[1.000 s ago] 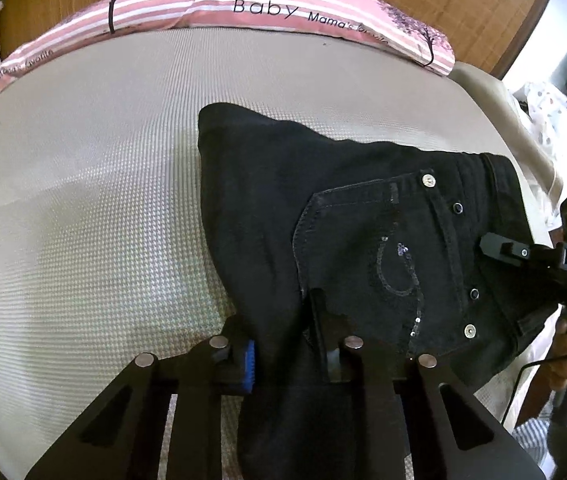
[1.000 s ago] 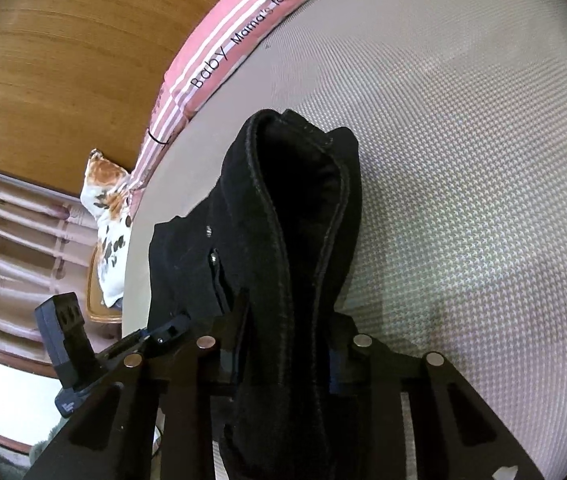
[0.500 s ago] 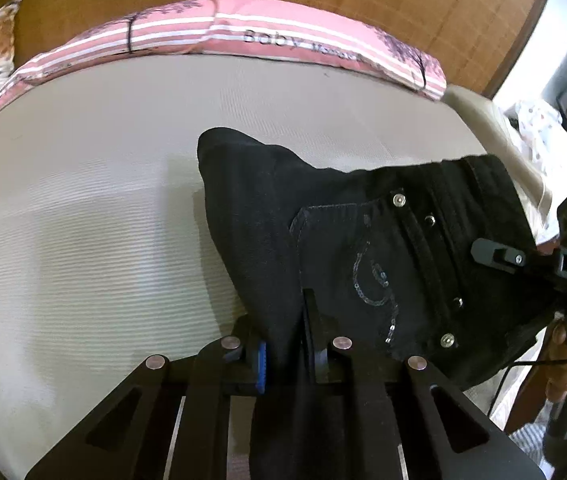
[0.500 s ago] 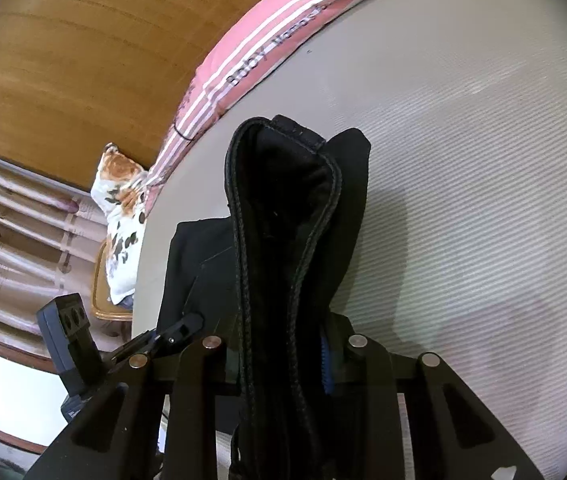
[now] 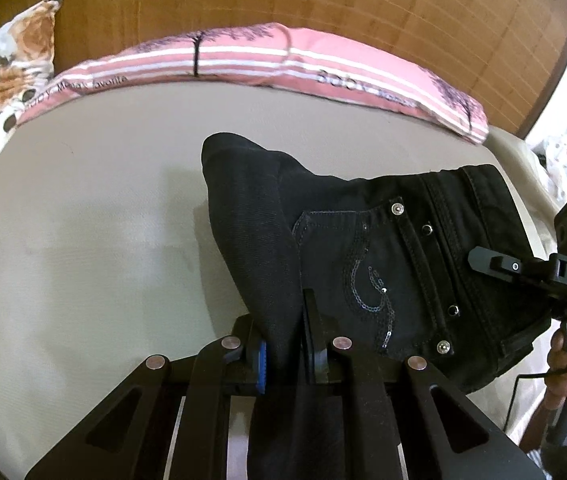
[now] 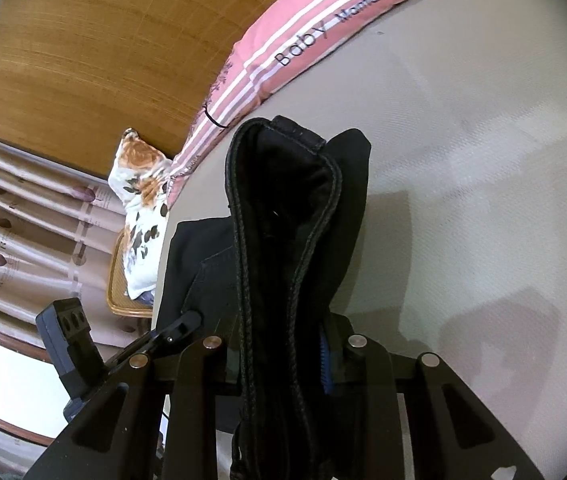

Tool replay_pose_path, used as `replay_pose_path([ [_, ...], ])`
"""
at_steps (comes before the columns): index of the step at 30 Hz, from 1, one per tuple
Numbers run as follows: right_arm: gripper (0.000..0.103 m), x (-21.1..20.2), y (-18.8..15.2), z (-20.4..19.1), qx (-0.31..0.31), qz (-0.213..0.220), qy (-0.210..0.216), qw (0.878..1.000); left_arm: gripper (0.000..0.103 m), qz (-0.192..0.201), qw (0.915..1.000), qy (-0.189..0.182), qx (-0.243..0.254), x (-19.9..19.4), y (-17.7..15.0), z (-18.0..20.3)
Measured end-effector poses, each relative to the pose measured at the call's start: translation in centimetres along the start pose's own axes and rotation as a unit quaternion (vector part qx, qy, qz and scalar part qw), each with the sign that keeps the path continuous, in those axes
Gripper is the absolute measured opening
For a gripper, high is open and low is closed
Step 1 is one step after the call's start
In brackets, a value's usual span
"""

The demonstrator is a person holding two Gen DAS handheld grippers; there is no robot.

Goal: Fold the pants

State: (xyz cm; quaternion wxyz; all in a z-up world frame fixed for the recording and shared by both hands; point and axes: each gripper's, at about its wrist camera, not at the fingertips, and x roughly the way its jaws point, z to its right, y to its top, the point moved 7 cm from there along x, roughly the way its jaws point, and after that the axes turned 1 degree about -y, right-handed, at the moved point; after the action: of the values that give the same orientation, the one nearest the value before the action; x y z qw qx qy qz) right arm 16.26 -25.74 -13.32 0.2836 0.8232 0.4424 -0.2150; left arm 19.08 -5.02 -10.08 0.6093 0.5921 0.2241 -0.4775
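Right now I have both grippers clamped on the black jeans (image 5: 383, 264), which hang lifted above the beige mattress (image 5: 83, 240) with only the far end near the surface. My left gripper (image 5: 283, 344) is pinched on a fold of denim on the leg side, the cloth running up and away between its fingers; my right gripper (image 6: 283, 344) is clenched on the thick stitched waistband, which stands up from its jaws as a narrow open loop. Seen from the left wrist camera, the long axis of the jeans runs roughly across the view from my left gripper toward the right gripper at the frame's right edge, so the garment is stretched sideways between the two hands, and the far folded edge points toward the pink striped pillow (image 5: 283, 64). That is the relation I judge the next move depends on: the free bulk lies forward of both sets of jaws, toward the pillow, so laying it down means carrying both grips forward and lowering together. The denim looks heavy and stiff, already doubled, with a back pocket facing me carrying a sequin swirl and metal rivets. A floral cushion (image 6: 139, 200) sits at the bed's corner, well apart from the jeans.
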Motion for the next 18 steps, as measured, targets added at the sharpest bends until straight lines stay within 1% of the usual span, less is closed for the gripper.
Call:
replay_pose_path([
  [5,0.025,2.4,2.3,-0.9,-0.002,-0.004,0.0,1.0,0.014,0.01,0.9999,0.009,-0.001,1.0,2.7,-2.0],
  [11,0.024,4.3,4.7,-1.1,-0.002,-0.009,-0.013,1.0,0.014,0.003,0.9999,0.012,-0.008,3.1,5.0,-3.4],
  [15,0.024,5.1,5.8,-0.8,0.001,-0.008,-0.017,1.0,0.014,0.0,0.9999,0.011,-0.009,4.2,5.5,-3.9],
  [17,0.023,5.6,6.0,-0.2,-0.001,-0.009,-0.028,1.0,0.014,-0.006,0.9999,0.013,-0.01,5.1,5.4,-4.3],
  [18,0.023,5.8,6.0,0.1,-0.002,-0.008,-0.034,0.999,0.017,-0.012,0.9997,0.018,-0.01,5.7,5.1,-4.6],
])
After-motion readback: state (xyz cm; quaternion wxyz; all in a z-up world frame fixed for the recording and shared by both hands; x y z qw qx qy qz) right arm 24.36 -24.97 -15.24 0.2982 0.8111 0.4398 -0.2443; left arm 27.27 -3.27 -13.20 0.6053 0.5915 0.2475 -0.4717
